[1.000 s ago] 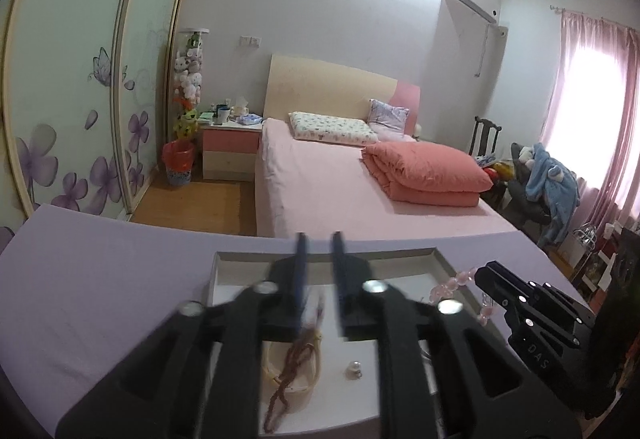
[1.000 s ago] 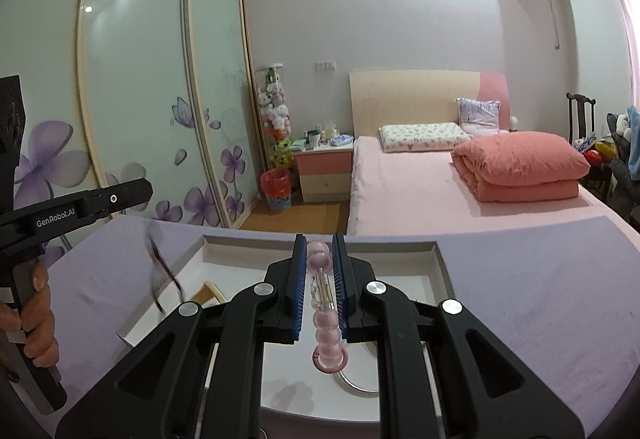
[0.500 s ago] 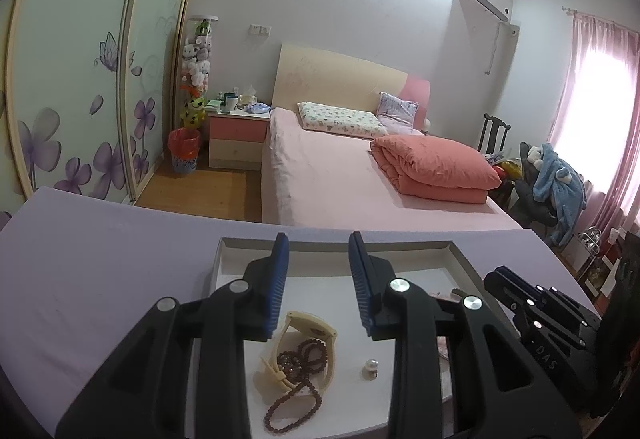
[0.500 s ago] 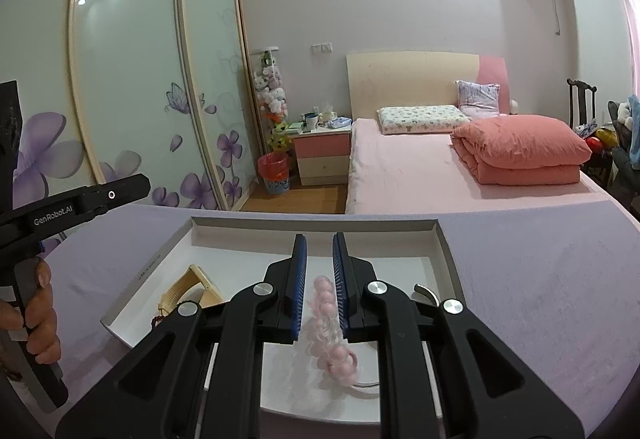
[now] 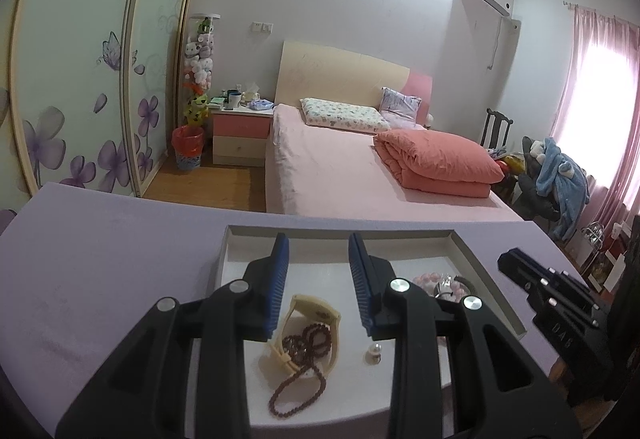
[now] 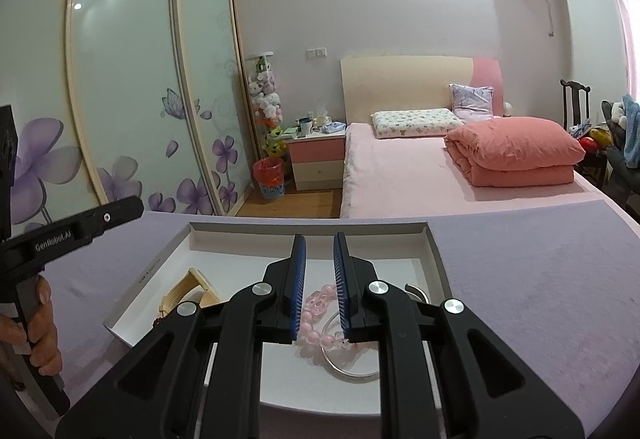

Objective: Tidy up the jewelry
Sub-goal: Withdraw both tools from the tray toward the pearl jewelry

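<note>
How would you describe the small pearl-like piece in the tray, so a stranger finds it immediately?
Look in the white tray on the purple table. Right of the cream comb and dark red bead string, the pearl piece lies alone: one tiny pale ball, not a strand.

Both wrist cams low over purple table, facing bed (image 5: 360,175). Left cam close above white tray (image 5: 466,255), left side; right cam over right side. Shared: tray, bed, wardrobe.
</note>
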Motion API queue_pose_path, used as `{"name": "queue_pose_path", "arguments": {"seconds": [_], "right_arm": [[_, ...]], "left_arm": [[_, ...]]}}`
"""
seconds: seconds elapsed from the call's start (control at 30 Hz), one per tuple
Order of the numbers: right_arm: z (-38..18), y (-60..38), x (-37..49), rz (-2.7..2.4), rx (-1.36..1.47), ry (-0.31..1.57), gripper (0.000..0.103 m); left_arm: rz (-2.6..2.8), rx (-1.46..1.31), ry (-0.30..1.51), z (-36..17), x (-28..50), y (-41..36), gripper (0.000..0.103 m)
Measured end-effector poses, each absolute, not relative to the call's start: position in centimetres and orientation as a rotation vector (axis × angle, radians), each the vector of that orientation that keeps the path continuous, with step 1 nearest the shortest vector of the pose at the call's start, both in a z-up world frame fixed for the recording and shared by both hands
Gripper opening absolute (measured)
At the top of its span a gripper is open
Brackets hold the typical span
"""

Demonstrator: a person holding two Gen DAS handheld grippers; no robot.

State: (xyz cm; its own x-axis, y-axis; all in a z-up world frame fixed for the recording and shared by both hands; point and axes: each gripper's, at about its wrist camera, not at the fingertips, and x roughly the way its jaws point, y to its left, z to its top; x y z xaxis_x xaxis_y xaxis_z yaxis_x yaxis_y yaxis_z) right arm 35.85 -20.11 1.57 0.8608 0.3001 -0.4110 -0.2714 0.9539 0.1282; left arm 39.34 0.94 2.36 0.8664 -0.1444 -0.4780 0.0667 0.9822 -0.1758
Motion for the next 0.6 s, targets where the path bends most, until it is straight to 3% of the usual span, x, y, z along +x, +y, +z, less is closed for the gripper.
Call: {"name": "queue_pose_path", "arguments": {"seconds": [0.37, 0.47, 0.6], "right_arm": [[2.1, -22.0, 31.4, 0.280, 0.036, 0.469, 0.016], [1.6, -23.0, 29.9, 0.273, 0.022, 0.500, 0.032], [0.0, -24.5, 27.6, 0.247, -0.005, 0.561, 0.034]], "left_arm": [[-0.120, -0.150, 0.508, 2.7, 33.8, 1.3, 0.032], [-0.135, -0.153, 0.521, 2.0, 31.3, 1.3, 0.035], [-0.159, -0.145, 0.560, 0.4, 28.0, 0.8, 0.037]]}}
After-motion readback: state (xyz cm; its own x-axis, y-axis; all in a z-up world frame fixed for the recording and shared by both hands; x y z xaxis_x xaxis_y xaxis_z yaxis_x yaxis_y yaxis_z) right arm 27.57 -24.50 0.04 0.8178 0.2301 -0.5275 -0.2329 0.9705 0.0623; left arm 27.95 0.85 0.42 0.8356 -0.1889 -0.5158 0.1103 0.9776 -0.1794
